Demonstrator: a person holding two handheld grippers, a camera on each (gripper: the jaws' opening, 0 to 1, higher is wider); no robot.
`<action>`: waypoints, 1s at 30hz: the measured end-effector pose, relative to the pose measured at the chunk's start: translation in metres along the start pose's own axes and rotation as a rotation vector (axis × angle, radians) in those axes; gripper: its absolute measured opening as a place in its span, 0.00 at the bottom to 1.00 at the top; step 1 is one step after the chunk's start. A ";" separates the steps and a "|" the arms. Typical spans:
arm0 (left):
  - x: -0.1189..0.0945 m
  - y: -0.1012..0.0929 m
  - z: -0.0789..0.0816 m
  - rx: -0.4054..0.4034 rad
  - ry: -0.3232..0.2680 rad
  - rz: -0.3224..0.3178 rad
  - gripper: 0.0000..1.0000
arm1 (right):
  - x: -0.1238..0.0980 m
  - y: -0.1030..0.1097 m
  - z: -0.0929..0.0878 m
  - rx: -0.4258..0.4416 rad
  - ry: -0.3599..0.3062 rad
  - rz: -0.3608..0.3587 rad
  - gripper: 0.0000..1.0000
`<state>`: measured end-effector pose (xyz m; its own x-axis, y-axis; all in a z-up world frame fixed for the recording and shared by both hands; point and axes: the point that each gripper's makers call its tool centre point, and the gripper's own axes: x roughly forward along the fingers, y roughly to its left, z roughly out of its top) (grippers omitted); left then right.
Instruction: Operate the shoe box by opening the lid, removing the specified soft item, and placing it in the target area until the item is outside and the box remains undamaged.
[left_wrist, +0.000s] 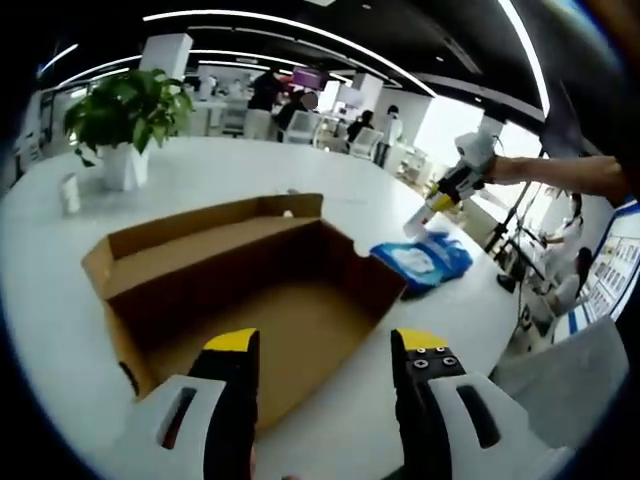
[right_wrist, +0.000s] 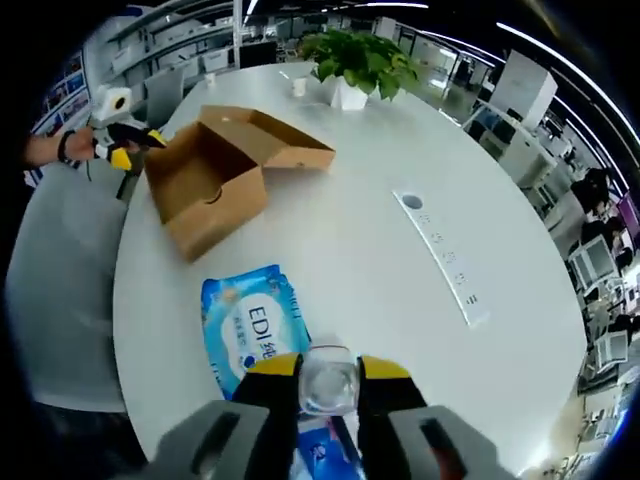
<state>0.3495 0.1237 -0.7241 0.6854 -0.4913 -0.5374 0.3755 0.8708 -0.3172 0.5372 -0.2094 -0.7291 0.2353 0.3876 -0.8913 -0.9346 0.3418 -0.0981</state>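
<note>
The brown cardboard shoe box (left_wrist: 270, 300) stands open on the white table, its lid (left_wrist: 200, 235) folded back and nothing inside. My left gripper (left_wrist: 325, 350) is open over the box's near edge; it also appears by the box (right_wrist: 215, 185) as a hand-held left gripper (right_wrist: 120, 145). A blue soft pack of wipes (right_wrist: 250, 320) lies on the table to the right of the box. My right gripper (right_wrist: 328, 375) is shut on the pack's clear end. From the left gripper view, the right gripper (left_wrist: 430, 205) reaches down onto the blue pack (left_wrist: 425, 262).
A potted plant (left_wrist: 125, 120) and a small white cup (left_wrist: 70, 192) stand at the table's far side. A grey socket strip (right_wrist: 440, 250) runs along the table. The round table edge (right_wrist: 125, 330) is near the pack, with a grey chair (left_wrist: 560, 380) beside it. People are in the background.
</note>
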 end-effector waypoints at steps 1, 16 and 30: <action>0.000 0.001 0.000 -0.001 0.001 0.002 0.54 | 0.002 -0.002 -0.001 -0.005 0.006 -0.001 0.17; 0.001 0.006 -0.001 -0.020 0.004 0.017 0.54 | 0.024 -0.013 -0.018 -0.038 0.076 0.014 0.18; 0.003 0.006 -0.003 -0.021 0.013 0.014 0.53 | 0.031 -0.012 -0.032 -0.064 0.129 0.036 0.18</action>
<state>0.3519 0.1274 -0.7299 0.6820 -0.4793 -0.5524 0.3525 0.8772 -0.3260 0.5467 -0.2291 -0.7700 0.1694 0.2838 -0.9438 -0.9579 0.2728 -0.0899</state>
